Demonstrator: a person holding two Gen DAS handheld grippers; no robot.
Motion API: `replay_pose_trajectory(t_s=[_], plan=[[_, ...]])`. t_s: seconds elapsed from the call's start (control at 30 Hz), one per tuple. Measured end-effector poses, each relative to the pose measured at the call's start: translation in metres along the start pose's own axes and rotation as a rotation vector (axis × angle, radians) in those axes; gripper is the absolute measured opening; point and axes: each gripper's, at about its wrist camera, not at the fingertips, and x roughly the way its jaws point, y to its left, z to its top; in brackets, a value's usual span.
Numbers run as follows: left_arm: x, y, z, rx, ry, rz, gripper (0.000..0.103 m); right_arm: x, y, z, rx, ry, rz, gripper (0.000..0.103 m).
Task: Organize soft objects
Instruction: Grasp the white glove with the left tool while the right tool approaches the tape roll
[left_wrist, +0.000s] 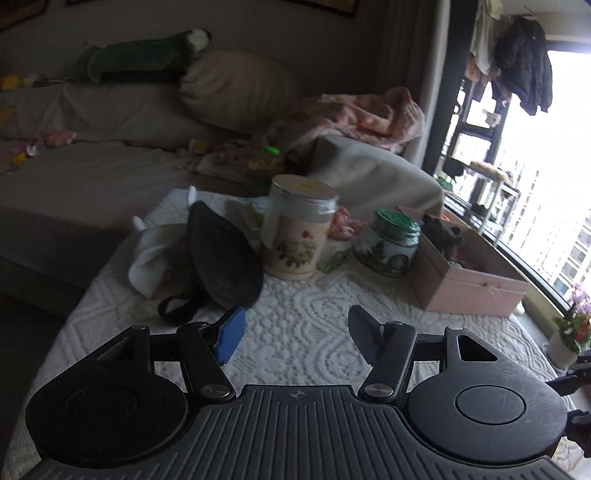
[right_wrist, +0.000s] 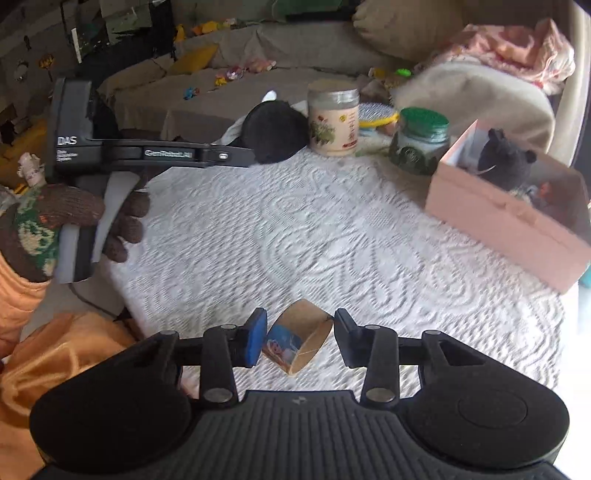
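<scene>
My left gripper is open and empty above the white quilted table cover. A black soft pouch lies on white cloth ahead and to its left. My right gripper is shut on a squashed cardboard tube with a picture on it, low over the cover. A pink box at the right holds a dark plush toy; the box also shows in the left wrist view. The left gripper's body, in a gloved hand, shows at the left.
A floral canister and a green-lidded jar stand at the back of the table. A grey sofa with cushions, a pink blanket and small toys lies behind. A potted plant and a window are at the right.
</scene>
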Motion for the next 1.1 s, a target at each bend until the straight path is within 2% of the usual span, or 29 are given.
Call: replay_pose_trajectory(t_s=[0.13,0.23,0.33,0.4,0.43,0.47,0.6,0.63,0.7,0.77,0.87,0.9,0.93,0.97,1.03,1.1], plan=[[0.015,0.028,0.024,-0.022,-0.037,0.108,0.067,0.019,-0.008,0.006,-0.075,-0.041,-0.198,0.039],[0.031,0.052,0.041,-0.057,-0.071,0.165,0.067,0.032,-0.015,0.007,-0.102,-0.045,-0.278,0.039],[0.044,0.078,0.055,-0.126,-0.086,0.183,0.067,0.042,-0.024,0.011,-0.081,-0.053,-0.278,0.041],[0.051,0.094,0.059,-0.151,-0.083,0.215,0.067,0.046,-0.031,0.015,-0.038,-0.067,-0.24,0.056],[0.055,0.099,0.061,-0.139,-0.071,0.233,0.067,0.047,-0.034,0.016,-0.023,-0.076,-0.226,0.067],[0.059,0.102,0.061,-0.117,-0.053,0.237,0.067,0.047,-0.034,0.016,-0.015,-0.091,-0.215,0.071],[0.086,0.113,0.058,-0.003,0.073,0.186,0.067,0.051,-0.034,0.017,-0.01,-0.104,-0.171,0.072],[0.093,0.112,0.057,0.017,0.092,0.176,0.067,0.052,-0.033,0.017,-0.009,-0.105,-0.165,0.076],[0.106,0.107,0.056,0.043,0.108,0.156,0.067,0.055,-0.031,0.016,-0.012,-0.11,-0.161,0.08],[0.113,0.107,0.058,0.024,0.086,0.14,0.067,0.057,-0.027,0.015,-0.021,-0.118,-0.17,0.085],[0.125,0.108,0.06,0.003,0.093,0.121,0.067,0.061,-0.021,0.012,-0.048,-0.118,-0.207,0.085],[0.127,0.108,0.06,-0.003,0.095,0.095,0.059,0.061,-0.02,0.011,-0.055,-0.118,-0.215,0.085],[0.13,0.109,0.059,-0.017,0.107,0.07,0.043,0.06,-0.02,0.01,-0.06,-0.12,-0.218,0.085],[0.133,0.112,0.06,-0.046,0.137,0.047,0.035,0.059,-0.019,0.009,-0.061,-0.122,-0.216,0.085],[0.133,0.116,0.059,-0.089,0.158,0.043,0.024,0.055,-0.02,0.008,-0.056,-0.129,-0.218,0.085],[0.129,0.115,0.059,-0.082,0.165,0.057,0.019,0.05,-0.022,0.008,-0.036,-0.143,-0.228,0.085]])
